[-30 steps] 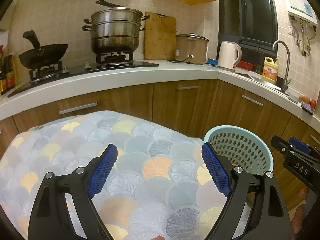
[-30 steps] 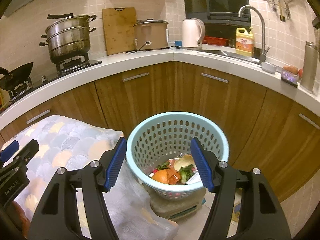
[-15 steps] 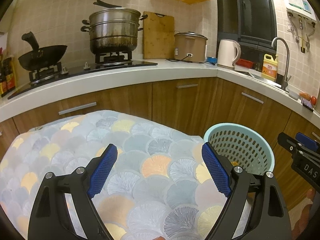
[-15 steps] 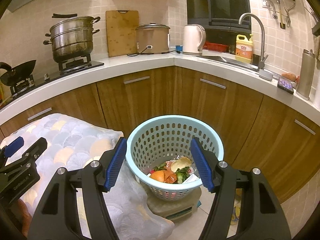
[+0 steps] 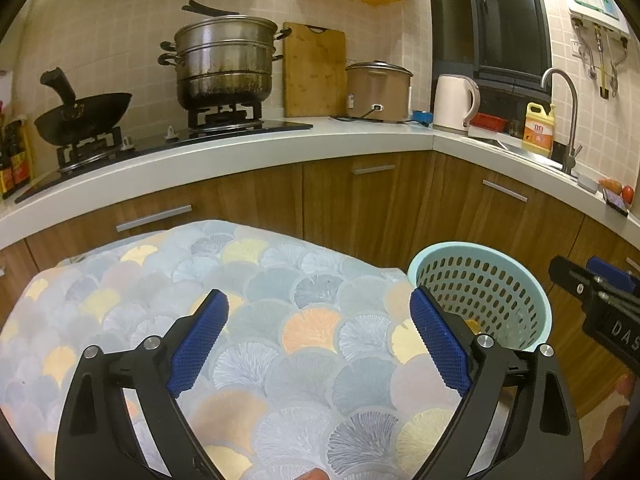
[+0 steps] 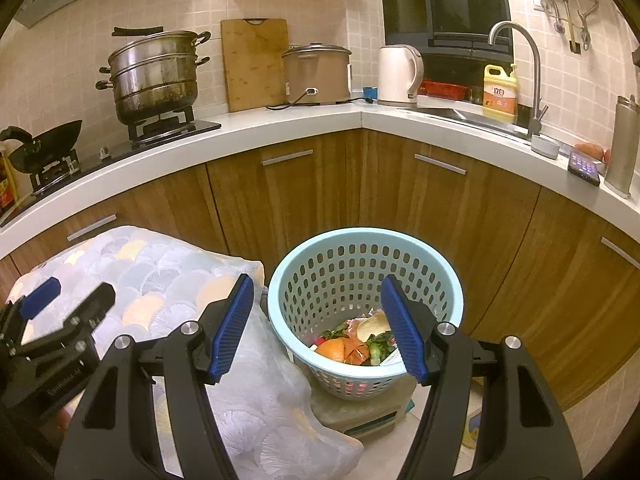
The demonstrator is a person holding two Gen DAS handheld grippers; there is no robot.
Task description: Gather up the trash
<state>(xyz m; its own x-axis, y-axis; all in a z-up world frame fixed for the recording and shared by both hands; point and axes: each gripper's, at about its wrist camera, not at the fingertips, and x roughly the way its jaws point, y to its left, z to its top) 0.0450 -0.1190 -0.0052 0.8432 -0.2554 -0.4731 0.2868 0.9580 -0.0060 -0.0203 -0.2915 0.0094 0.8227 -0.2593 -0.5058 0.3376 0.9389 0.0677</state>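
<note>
A pale blue perforated basket [image 6: 366,248] stands on a low block beside the table, and shows as the basket [image 5: 480,276] in the left wrist view. In it lie food scraps [image 6: 356,344]: orange peel, greens, a pale chip-like piece, a wrapper. My right gripper [image 6: 318,322] hangs open in front of the basket, nothing between its blue pads. My left gripper [image 5: 320,338] hovers over the fan-patterned tablecloth [image 5: 256,320]; its jaws are opening, with nothing between them. Each gripper shows at the other view's edge.
A curved white counter [image 6: 304,120] on wooden cabinets [image 6: 312,192] runs behind. It carries a wok [image 5: 80,116], a steamer pot [image 5: 226,64], a cutting board, a rice cooker, a kettle [image 6: 398,76], a sink tap and a yellow bottle. The tablecloth hangs down beside the basket.
Both views have shifted only slightly. The left gripper's jaws stand a touch wider than before. The scraps still lie in the basket.
</note>
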